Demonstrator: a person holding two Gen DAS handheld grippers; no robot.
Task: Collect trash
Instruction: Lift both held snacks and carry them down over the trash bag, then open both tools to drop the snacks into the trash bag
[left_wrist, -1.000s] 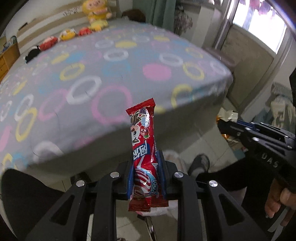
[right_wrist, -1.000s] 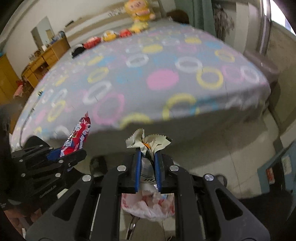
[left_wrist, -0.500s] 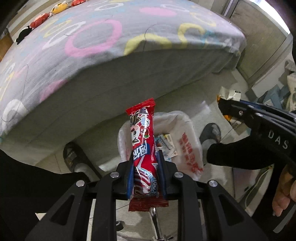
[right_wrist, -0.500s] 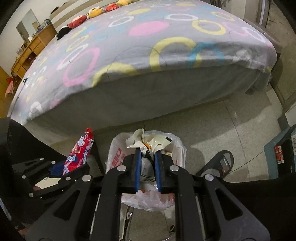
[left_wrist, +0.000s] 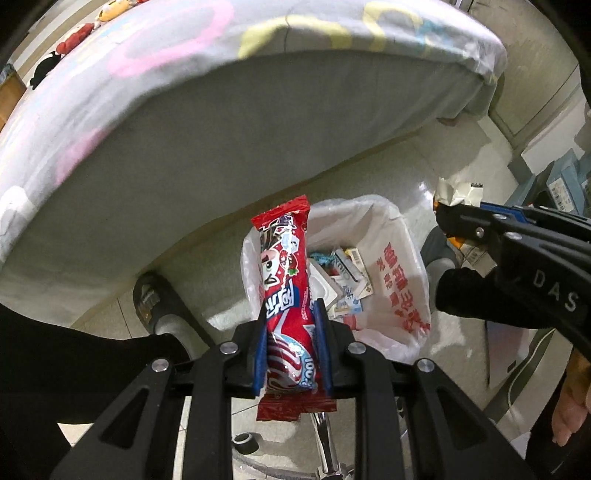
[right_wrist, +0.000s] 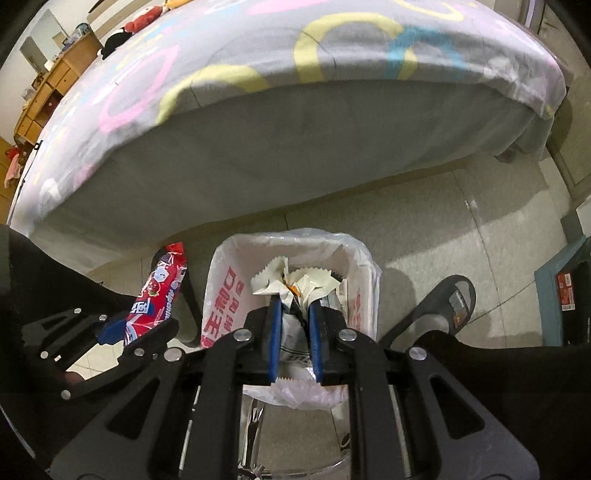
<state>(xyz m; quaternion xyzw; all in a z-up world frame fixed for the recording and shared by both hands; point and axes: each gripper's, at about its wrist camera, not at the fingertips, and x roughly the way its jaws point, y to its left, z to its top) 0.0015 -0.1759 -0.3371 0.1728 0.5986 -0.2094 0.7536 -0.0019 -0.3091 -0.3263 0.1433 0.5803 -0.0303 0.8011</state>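
Two grips — left gripper (left_wrist: 291, 325) clamps red wrapper (left_wrist: 284, 280), right gripper (right_wrist: 294, 328) cream wrapper (right_wrist: 291, 280); "DAS" on right gripper.

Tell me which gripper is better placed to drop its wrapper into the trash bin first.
Right. The right gripper holds its crumpled cream wrapper directly over the bag-lined trash bin. The left gripper holds its red snack wrapper over the bin's near-left rim, so it probably needs a small shift first.
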